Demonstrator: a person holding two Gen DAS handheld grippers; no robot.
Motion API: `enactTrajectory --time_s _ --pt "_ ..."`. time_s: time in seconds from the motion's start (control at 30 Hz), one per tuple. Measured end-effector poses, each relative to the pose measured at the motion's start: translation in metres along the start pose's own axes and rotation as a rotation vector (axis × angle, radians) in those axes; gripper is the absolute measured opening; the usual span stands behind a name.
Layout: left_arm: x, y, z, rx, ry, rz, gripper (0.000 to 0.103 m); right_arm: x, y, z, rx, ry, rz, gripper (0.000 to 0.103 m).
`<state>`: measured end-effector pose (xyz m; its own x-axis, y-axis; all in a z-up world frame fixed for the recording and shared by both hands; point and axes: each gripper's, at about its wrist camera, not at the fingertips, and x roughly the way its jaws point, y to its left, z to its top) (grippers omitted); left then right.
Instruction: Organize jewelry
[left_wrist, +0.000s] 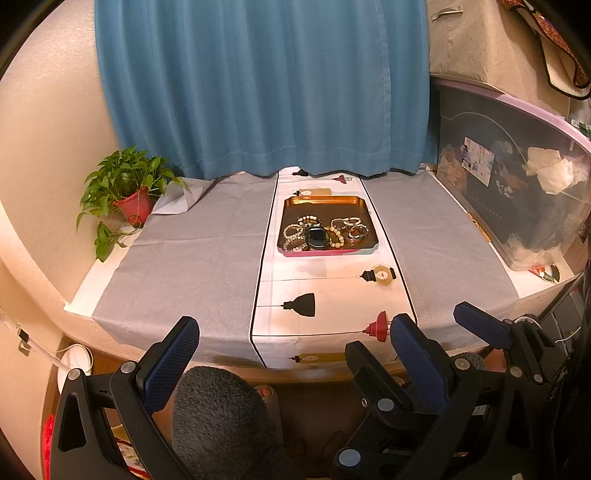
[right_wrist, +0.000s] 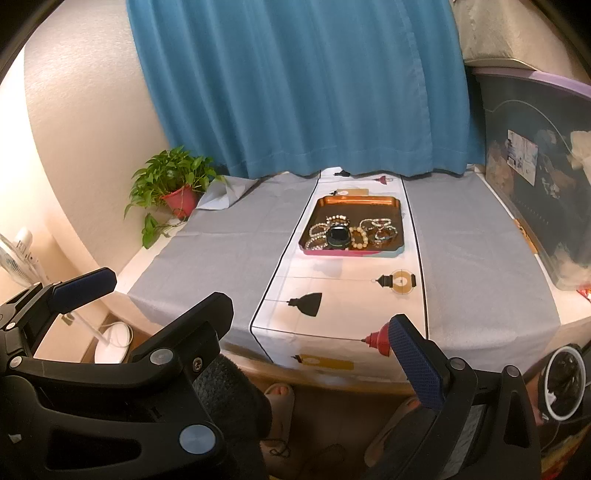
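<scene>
The tray (left_wrist: 364, 206), copper-lined with a pink outer edge, sits on the white runner (left_wrist: 325, 291) toward the back half of the worktop (left_wrist: 177, 258), its near edge square to the viewer. Inside, beaded bracelets (left_wrist: 295, 232) and bangles (left_wrist: 354, 229) crowd the near half around a dark watch (left_wrist: 317, 237); the far half of the tray floor is bare.

The left gripper (left_wrist: 293, 332) hangs below and short of the worktop's near edge, fingers (left_wrist: 171, 362) spread wide, holding nothing. The right gripper (right_wrist: 312, 338) sits likewise before the edge, fingers (right_wrist: 417, 354) spread, empty.

Grey cloth (right_wrist: 229, 236) lies bare on both sides of the runner. A potted plant (left_wrist: 129, 188) occupies the back left corner; a clear storage bin (left_wrist: 517, 192) borders the right edge. A blue curtain (left_wrist: 258, 85) closes the rear.
</scene>
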<state>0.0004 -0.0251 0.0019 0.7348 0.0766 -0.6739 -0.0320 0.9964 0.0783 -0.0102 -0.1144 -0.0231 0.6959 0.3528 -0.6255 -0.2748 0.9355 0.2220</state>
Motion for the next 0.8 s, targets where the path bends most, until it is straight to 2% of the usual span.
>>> enactTrajectory --time_s 0.8 --pt "0.001 0.011 -0.004 -0.008 0.006 -0.015 0.103 0.001 0.002 0.0 0.001 0.006 -0.003 0.098"
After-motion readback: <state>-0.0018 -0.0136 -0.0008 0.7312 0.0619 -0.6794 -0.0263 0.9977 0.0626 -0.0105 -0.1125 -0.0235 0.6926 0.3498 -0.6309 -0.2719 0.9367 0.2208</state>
